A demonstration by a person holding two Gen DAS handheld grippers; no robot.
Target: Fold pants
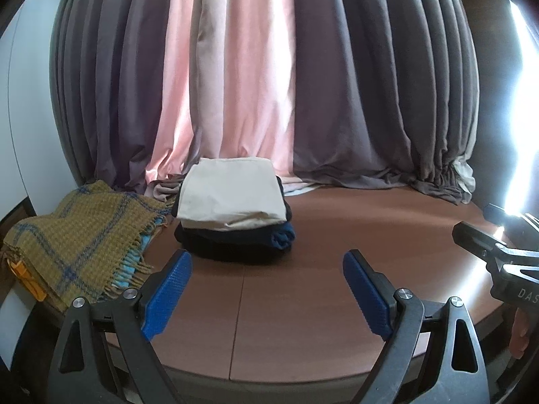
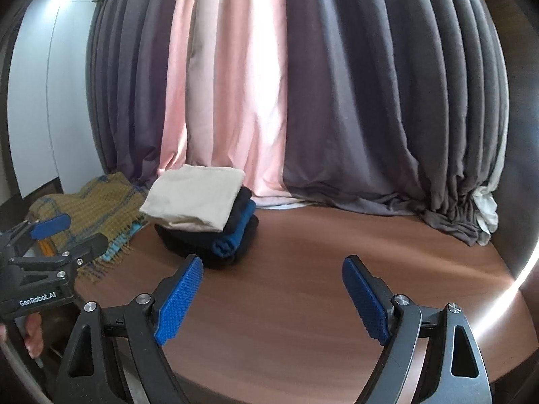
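Folded cream pants (image 1: 232, 198) lie on top of a stack of folded dark and blue garments (image 1: 235, 239) at the back of the brown table (image 1: 337, 269). The stack also shows in the right wrist view, cream pants (image 2: 195, 202) over dark and blue pieces (image 2: 232, 239). My left gripper (image 1: 266, 289) is open and empty, just in front of the stack. My right gripper (image 2: 273, 289) is open and empty, in front and to the right of the stack. The left gripper also shows at the left of the right wrist view (image 2: 67, 232).
A mustard and blue plaid blanket (image 1: 77, 235) with fringe lies left of the stack; it also shows in the right wrist view (image 2: 94, 208). Grey and pink curtains (image 1: 252, 84) hang behind the table and pool on its back edge. A white wall (image 2: 37, 101) is at the left.
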